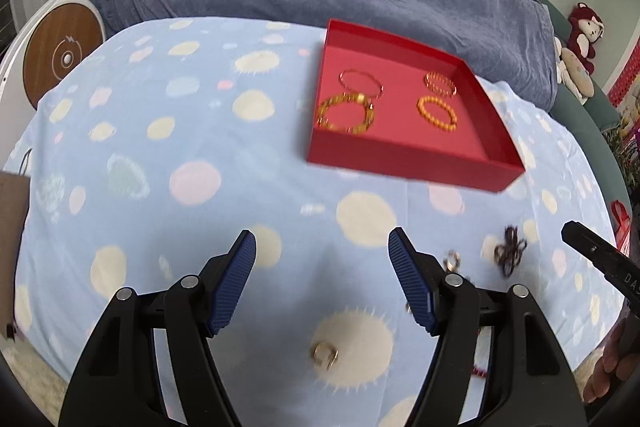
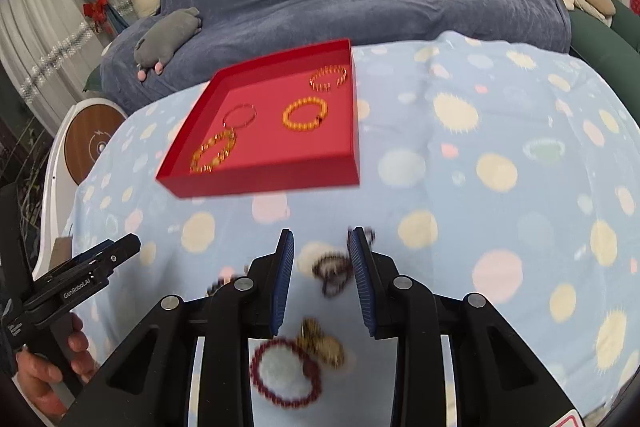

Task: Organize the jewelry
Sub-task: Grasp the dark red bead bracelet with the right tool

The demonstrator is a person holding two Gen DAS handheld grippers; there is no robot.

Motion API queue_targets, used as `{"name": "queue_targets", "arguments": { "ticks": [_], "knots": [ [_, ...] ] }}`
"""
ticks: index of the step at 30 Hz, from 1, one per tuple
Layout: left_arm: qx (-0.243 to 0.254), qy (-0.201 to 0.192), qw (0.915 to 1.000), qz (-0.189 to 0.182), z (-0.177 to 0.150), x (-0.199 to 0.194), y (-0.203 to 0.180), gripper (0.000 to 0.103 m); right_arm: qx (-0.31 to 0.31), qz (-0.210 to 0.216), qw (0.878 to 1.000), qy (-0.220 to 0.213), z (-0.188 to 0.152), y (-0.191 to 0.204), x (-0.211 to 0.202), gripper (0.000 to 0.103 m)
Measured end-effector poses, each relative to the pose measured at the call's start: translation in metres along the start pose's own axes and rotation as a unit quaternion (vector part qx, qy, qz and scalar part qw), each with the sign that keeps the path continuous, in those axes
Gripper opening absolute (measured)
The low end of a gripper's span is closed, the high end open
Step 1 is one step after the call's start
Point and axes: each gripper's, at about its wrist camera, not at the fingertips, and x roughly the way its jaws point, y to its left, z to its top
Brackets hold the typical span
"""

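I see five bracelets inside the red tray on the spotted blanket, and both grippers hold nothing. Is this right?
Not quite: the red tray holds four bracelets, not five, as the right wrist view shows. The rest stands: it sits on the spotted blanket, and the left gripper and right gripper hold nothing.

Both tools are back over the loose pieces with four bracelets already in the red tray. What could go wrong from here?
The dark bracelet lies bunched beneath the open right tool; a pinch may catch only one loop and drag the rest.

The gold ring under the open left tool is small and flat on the soft blanket, so the pads may grab fabric instead.

The red bead bracelet touches gold pieces; lifting one could disturb the other.
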Motion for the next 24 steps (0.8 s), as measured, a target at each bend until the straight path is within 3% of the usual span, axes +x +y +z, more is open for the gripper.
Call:
{"name": "queue_targets", "arguments": {
  "ticks": [13,24],
  "knots": [
    [0.015,0.026,0.9995,0.014,-0.076,-0.012,0.004,0.065,0.022,-0.009,0.999,0.035,-0.078,-0.001,-0.01,0.029],
    [0.027,0.023,0.9993,0.014,-0.094,-0.012,-0.003,0.065,0.015,-0.009,0.999,0.05,-0.102,0.001,0.0,0.029]
  ]
}}
